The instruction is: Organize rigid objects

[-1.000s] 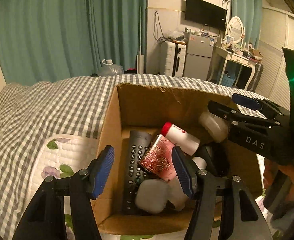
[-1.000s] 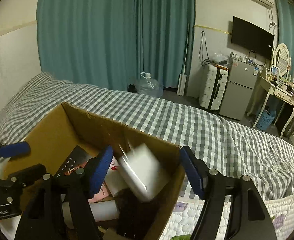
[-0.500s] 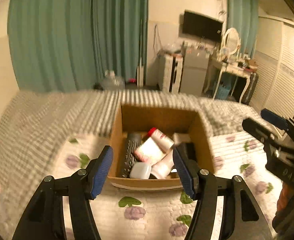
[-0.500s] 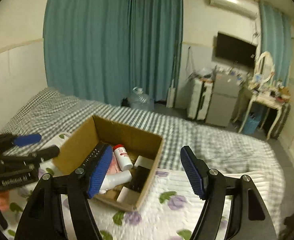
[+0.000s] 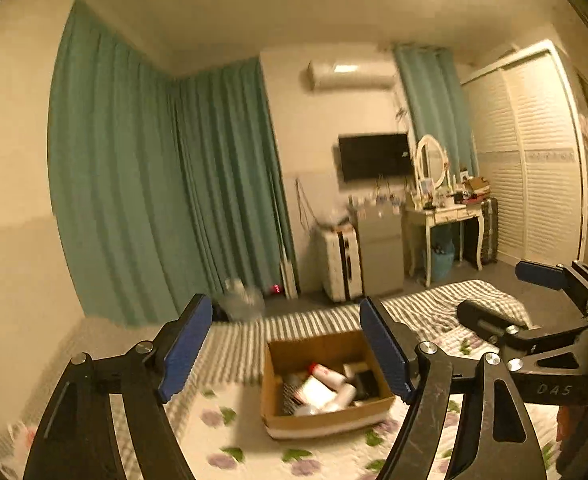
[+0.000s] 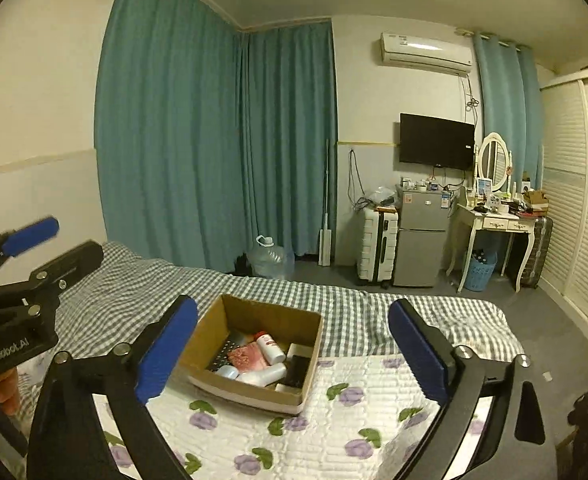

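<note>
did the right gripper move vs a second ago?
Yes. The right gripper has pulled up and back from the cardboard box, which filled its view a second ago and now sits small on the bed.

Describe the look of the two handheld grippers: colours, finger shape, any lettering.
Both are matte black frames with silver bolts and long flat fingers faced with blue ribbed pads. The left gripper shows pale "GenRobot.AI" lettering in the right wrist view; the right gripper shows "DAS" in the left wrist view. No cables visible.

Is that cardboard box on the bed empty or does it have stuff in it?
Not empty. The cardboard box holds a red-capped white bottle, other small items.
</note>
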`<state>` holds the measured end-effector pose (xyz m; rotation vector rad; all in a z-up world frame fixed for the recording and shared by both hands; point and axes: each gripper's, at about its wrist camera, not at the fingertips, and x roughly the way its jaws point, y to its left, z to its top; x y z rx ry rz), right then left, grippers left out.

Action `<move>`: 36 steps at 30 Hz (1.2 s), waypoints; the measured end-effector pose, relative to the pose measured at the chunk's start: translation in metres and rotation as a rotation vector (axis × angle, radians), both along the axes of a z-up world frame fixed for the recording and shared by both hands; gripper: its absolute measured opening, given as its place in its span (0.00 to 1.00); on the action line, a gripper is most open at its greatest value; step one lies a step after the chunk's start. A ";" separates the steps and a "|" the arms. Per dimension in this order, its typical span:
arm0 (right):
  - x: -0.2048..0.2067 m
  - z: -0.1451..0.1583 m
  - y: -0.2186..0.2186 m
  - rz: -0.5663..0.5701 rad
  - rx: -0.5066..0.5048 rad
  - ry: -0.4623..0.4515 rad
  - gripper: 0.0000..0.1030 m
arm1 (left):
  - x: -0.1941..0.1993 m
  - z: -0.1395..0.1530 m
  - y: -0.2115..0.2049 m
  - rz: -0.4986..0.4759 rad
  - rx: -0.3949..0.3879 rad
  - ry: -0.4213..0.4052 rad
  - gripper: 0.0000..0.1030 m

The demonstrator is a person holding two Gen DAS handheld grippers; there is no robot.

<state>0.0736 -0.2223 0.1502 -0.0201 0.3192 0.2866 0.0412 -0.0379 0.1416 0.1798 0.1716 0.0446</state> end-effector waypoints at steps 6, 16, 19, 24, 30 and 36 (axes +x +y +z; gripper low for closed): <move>0.006 -0.060 0.009 -0.071 -0.013 -0.023 1.00 | 0.016 -0.053 0.017 0.057 -0.100 0.032 0.78; 0.036 -0.119 0.025 -0.044 -0.032 0.031 1.00 | 0.052 -0.127 0.037 0.141 -0.110 0.112 0.78; 0.040 -0.127 0.027 -0.044 -0.035 0.051 1.00 | 0.053 -0.131 0.038 0.141 -0.112 0.136 0.78; 0.042 -0.131 0.023 -0.070 -0.036 0.065 1.00 | 0.047 -0.133 0.039 0.144 -0.134 0.135 0.78; 0.040 -0.128 0.018 -0.084 -0.024 0.059 1.00 | 0.044 -0.134 0.039 0.145 -0.145 0.132 0.78; 0.041 -0.128 0.019 -0.088 -0.026 0.060 1.00 | 0.046 -0.138 0.040 0.131 -0.158 0.150 0.78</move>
